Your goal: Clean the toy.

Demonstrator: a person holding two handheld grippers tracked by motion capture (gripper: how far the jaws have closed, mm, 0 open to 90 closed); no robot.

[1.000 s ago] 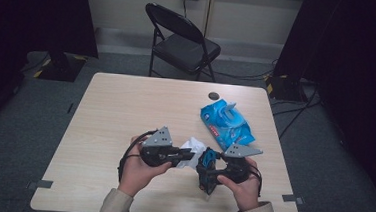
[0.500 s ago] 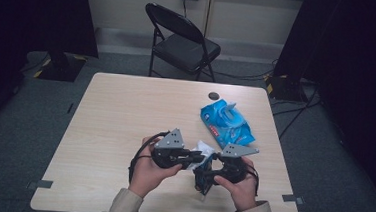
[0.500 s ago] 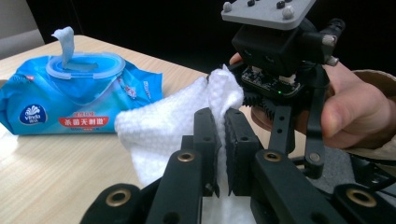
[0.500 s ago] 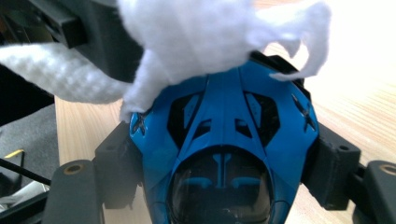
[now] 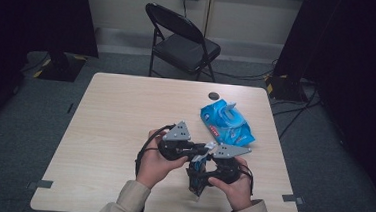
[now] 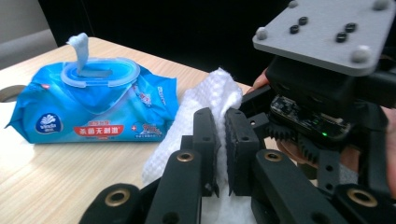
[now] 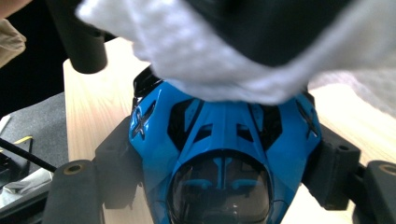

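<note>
- Blue-and-black toy car point(image 7: 224, 154): clamped between right gripper point(image 5: 202, 179) jaws, near table's front edge. In right gripper view its long axis runs along the jaws, windscreen end nearest camera, other end pointing away under the wipe.
- White wet wipe point(image 6: 205, 107): pinched in left gripper point(image 6: 219, 135), jaws closed tight on it; draped over car's far end.
- Grippers meet front-centre of table, L jaws pointing toward R.
- Wipes pack point(image 5: 226, 122): blue, flip lid open, one sheet sticking up; lies flat just behind grippers, right half.
- Small dark disc point(image 5: 213, 95): behind pack.
- Table point(image 5: 114, 126): pale wood-grain laminate, rectangular.
- Room: grey carpet, black folding chair point(image 5: 180, 43) behind table, dark curtains both sides, floor cables at right.
</note>
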